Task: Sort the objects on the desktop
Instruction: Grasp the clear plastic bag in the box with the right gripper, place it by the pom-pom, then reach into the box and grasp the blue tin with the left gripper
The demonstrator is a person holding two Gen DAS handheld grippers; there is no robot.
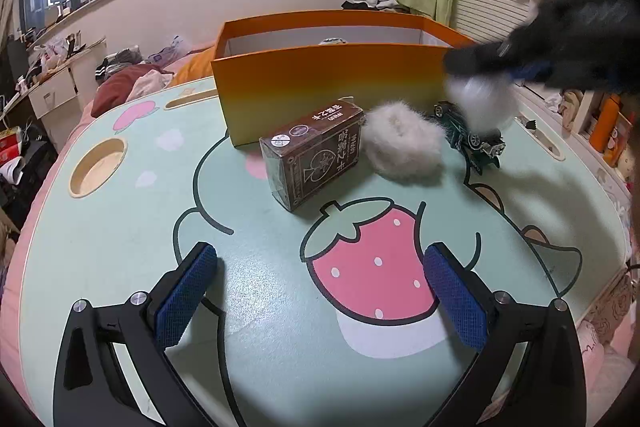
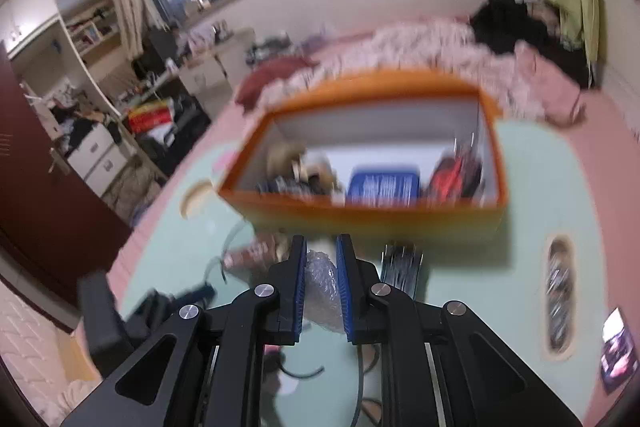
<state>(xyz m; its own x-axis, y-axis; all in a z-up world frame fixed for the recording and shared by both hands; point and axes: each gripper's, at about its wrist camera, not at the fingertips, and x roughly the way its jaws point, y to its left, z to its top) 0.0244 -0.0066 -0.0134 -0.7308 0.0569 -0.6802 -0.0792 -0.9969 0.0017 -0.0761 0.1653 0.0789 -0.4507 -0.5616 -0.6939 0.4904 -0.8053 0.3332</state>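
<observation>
table [image 1: 120, 227], mint with a strawberry print, fills the lower frame of our left view; orange box [image 1: 320, 91] sits upper centre. below it lie a brown card box [image 1: 316, 155], grey fluffy ball [image 1: 400, 147] and toy car [image 1: 472, 139]. our left gripper [image 1: 320, 291] has jaws wide; our right gripper [image 2: 321, 281] pinches a crinkled plastic wad [image 2: 320, 279].

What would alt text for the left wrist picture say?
An open left hand-held gripper hovers over a strawberry-print table. Ahead lie a brown card box, a fluffy grey puff and a toy car before an orange box.
</observation>
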